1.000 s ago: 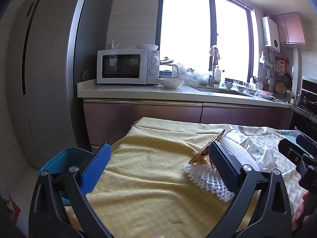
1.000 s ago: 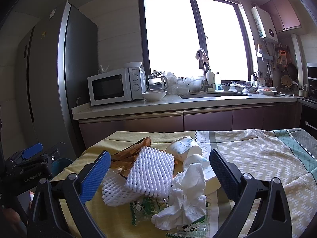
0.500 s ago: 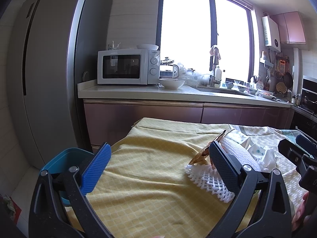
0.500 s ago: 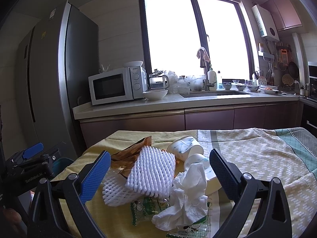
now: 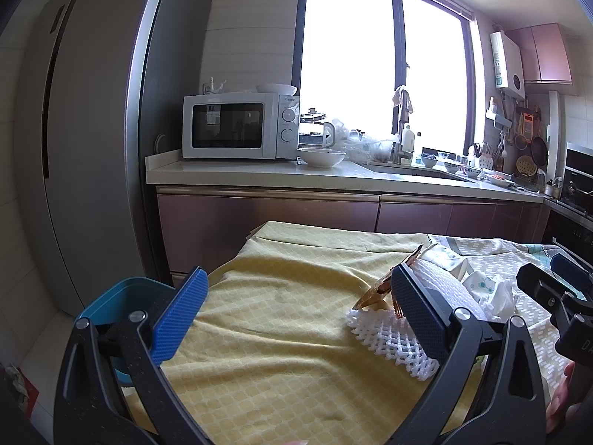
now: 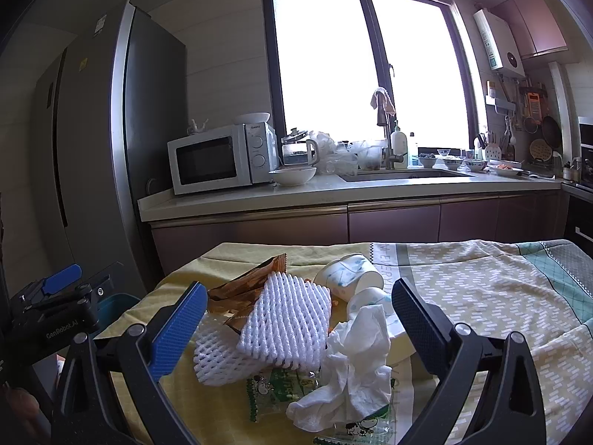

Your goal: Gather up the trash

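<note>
Blue bin [image 5: 122, 293] beyond bench's left edge, interior hidden; both claws, left claw [image 5: 296, 319] and right claw [image 6: 298, 328], spread, empty; tissue [image 6: 352, 363] on wrappers.

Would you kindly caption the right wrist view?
Open right gripper facing foam nets, tissue, cups and wrappers on the table.

Blue bin [image 5: 111, 296] partly behind left gripper [image 5: 300, 319], green wrappers [image 6: 281, 393] under tissue [image 6: 352, 363]
</note>
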